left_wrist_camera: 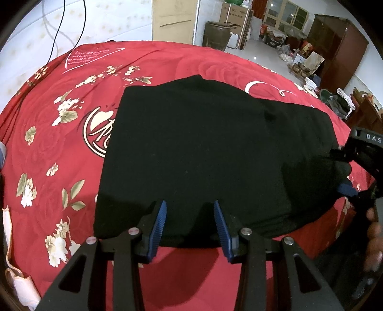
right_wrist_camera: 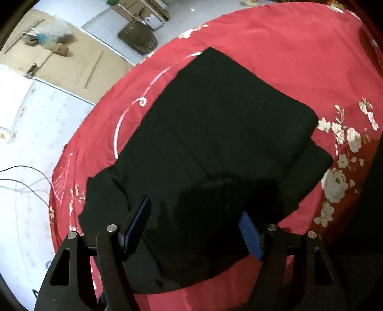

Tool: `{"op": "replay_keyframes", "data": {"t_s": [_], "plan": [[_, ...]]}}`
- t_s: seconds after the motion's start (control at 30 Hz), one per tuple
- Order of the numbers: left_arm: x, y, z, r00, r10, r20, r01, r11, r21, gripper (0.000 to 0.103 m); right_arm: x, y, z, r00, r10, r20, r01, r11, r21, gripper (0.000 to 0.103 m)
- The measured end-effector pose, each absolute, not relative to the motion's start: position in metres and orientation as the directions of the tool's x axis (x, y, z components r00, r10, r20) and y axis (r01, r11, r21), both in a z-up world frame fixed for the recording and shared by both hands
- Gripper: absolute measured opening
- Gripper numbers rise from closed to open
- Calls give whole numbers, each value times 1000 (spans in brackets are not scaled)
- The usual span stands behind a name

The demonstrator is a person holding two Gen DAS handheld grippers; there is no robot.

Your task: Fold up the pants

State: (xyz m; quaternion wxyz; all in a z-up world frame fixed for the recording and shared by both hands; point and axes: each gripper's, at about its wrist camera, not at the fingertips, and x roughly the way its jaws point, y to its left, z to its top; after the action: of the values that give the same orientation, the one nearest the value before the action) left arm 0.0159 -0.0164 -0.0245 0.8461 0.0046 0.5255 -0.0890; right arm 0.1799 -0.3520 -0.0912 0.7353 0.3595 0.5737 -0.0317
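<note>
With both the left claw (left_wrist_camera: 189,223) and right claw (right_wrist_camera: 196,224) spread and holding nothing, the folded pants (left_wrist_camera: 215,148) just ahead could bunch if nudged

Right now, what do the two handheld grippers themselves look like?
Both match: the left gripper and right gripper have matte black angular linkage arms with silver round pivot pins, and ribbed blue pads on the fingers. White letters "DAS" mark the right gripper's body in the left view.

A red quilted bedspread with cream flowers (left_wrist_camera: 59,148) spreads beneath and ahead of the gripper. Beyond its far edge stand a dark brown glazed jar (left_wrist_camera: 215,33), a tan cardboard sheet (left_wrist_camera: 174,19) and a dark wooden cabinet (left_wrist_camera: 335,47). Black cables (left_wrist_camera: 57,31) trail far left.
</note>
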Motion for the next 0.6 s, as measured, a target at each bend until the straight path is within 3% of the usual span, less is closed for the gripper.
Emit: {"op": "replay_keyframes", "data": {"t_s": [0.2,0.27,0.47,0.6], "plan": [[21,-18,-23,421,-158,-893,146,984,-105,44,183,-314,-96,39,235,-971,485,846,224,71],[21,-17,-20,422,-166,-891,142,983,-116,44,180,-312,-100,42,202,-979,488,850,196,72],[20,-9,-18,429,-160,-889,119,986,-119,44,175,-349,-92,320,222,-921,568,733,375,76],[22,-11,-24,413,-160,-896,116,986,-123,44,174,-363,-92,415,286,-864,557,671,490,79]]}}
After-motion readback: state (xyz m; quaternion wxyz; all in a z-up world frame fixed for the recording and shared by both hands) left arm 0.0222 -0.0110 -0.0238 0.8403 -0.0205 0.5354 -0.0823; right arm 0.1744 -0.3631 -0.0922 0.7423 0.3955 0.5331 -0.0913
